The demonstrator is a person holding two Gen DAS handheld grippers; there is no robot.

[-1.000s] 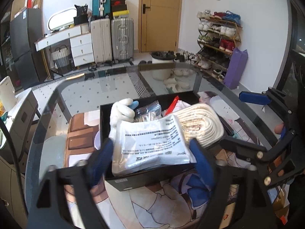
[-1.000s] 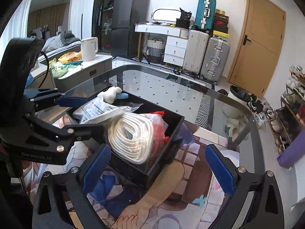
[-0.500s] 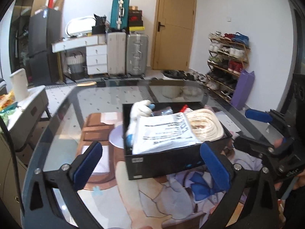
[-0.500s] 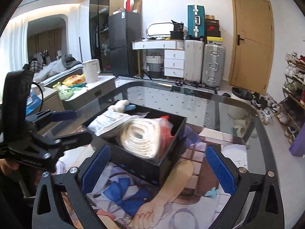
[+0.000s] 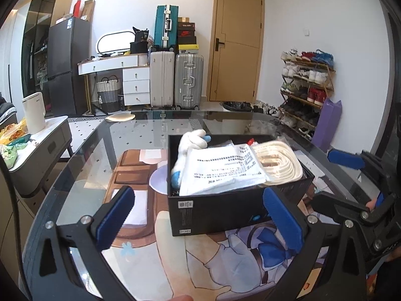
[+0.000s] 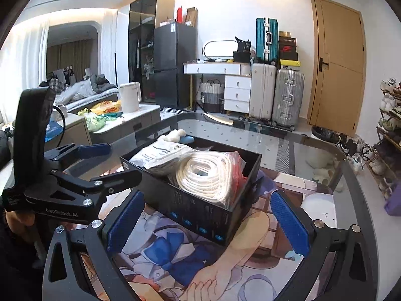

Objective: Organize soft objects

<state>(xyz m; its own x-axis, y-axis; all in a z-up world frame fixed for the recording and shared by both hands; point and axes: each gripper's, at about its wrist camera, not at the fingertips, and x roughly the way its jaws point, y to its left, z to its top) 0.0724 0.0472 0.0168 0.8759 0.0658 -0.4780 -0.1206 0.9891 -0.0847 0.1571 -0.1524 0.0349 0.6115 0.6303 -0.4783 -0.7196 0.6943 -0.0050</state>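
A black box stands on the glass table and holds soft things. A white printed pouch lies on top. Beside it lies a coil of cream rope in clear wrap, with a white and blue plush toy at the far end. My left gripper is open and empty, in front of the box. My right gripper is open and empty, near the box's other side. Each gripper shows in the other's view: the right one, the left one.
A printed cartoon mat lies under the glass. A side cabinet with a white kettle stands left of the table. Suitcases, a door and a shoe rack are at the back of the room.
My left gripper has let go of the white pouch, which now lies in the box, opened wide and drawn back. My right gripper has also pulled back a little.
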